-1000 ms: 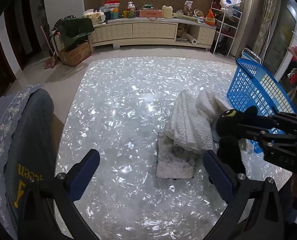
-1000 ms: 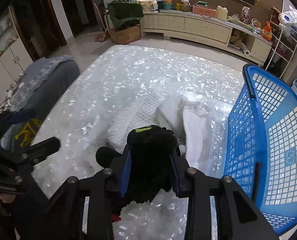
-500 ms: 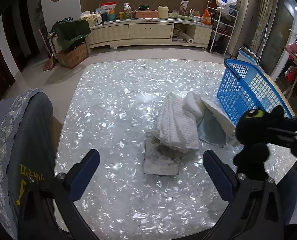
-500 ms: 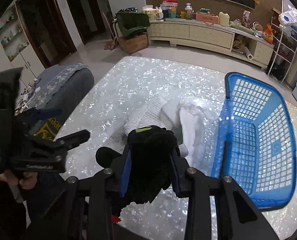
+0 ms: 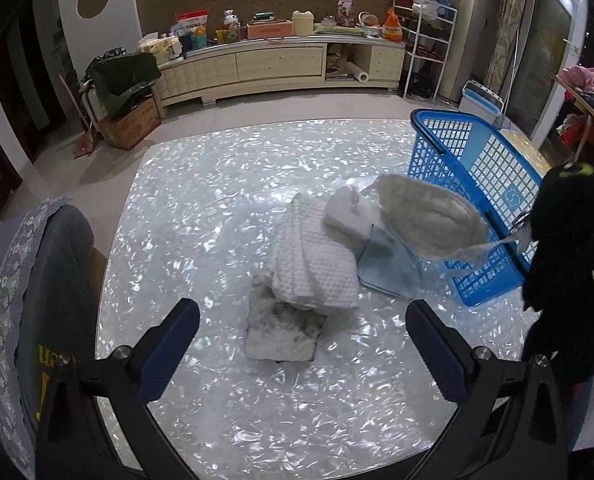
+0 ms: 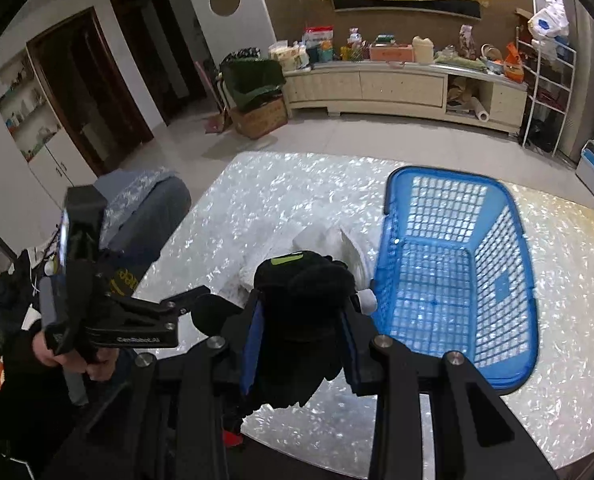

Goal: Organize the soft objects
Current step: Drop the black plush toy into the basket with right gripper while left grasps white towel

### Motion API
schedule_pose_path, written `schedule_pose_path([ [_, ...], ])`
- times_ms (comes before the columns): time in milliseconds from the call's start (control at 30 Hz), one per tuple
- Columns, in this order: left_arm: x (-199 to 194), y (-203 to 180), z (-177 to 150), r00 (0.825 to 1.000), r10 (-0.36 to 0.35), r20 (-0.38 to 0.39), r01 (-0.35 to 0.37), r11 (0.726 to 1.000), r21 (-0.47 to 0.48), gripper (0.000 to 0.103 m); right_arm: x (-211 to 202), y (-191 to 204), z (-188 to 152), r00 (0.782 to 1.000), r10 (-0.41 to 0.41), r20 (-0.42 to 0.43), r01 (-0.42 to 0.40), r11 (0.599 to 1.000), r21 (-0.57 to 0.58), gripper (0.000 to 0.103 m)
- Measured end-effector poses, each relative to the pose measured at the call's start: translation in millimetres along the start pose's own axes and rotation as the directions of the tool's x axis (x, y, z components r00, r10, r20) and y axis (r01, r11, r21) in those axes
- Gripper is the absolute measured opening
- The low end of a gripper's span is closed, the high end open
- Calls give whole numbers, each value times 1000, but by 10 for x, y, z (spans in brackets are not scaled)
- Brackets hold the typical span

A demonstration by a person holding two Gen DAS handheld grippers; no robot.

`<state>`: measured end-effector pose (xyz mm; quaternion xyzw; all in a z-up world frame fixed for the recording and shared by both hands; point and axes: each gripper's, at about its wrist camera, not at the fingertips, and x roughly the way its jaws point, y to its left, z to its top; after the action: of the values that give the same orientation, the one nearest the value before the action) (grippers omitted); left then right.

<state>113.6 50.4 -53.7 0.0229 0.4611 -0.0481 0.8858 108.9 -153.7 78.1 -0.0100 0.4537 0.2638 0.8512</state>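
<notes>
The black plush toy (image 6: 303, 300) was clamped between the right gripper (image 6: 301, 344) pads beside the blue plastic lattice basket (image 6: 513, 240), presumably for deposit, while the left gripper (image 5: 301, 344) was held spread and empty.

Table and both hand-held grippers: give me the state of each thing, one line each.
Black plush toy: clamped in the right hand-held gripper, held above the table.
Left hand-held gripper: open, nothing between its fingers.
Blue basket: upright, nothing inside.
White waffle towel: folded, resting on a grey pad.
Light blue cloth: flat on the table.
</notes>
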Motion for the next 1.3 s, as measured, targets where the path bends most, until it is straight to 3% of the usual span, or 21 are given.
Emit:
schedule_pose_path([
  [267,47,-199,109,1000,-18,0,18,999,37,102,-257,-259,2,999,-17,35,16,999,31,32],
  [433,152,-352,174,998,-68,-1,68,995,69,102,-323,-383,-11,998,-42,38,40,998,44,32],
  [667,390,-711,135,988,-155,-21,156,975,156,102,-355,-491,-1,998,-45,37,41,995,92,32],
  [967,709,-1048,143,981,-191,-36,194,949,247,102,-219,-750,2,995,-103,-16,104,972,209,32],
  [1133,884,-1195,136,976,-214,-36,214,924,316,102,-73,-949,22,991,-120,-54,130,948,292,32],
  [1300,1077,-1354,102,970,-241,-45,237,875,421,102,35,-1059,58,989,-123,-82,144,929,340,32],
])
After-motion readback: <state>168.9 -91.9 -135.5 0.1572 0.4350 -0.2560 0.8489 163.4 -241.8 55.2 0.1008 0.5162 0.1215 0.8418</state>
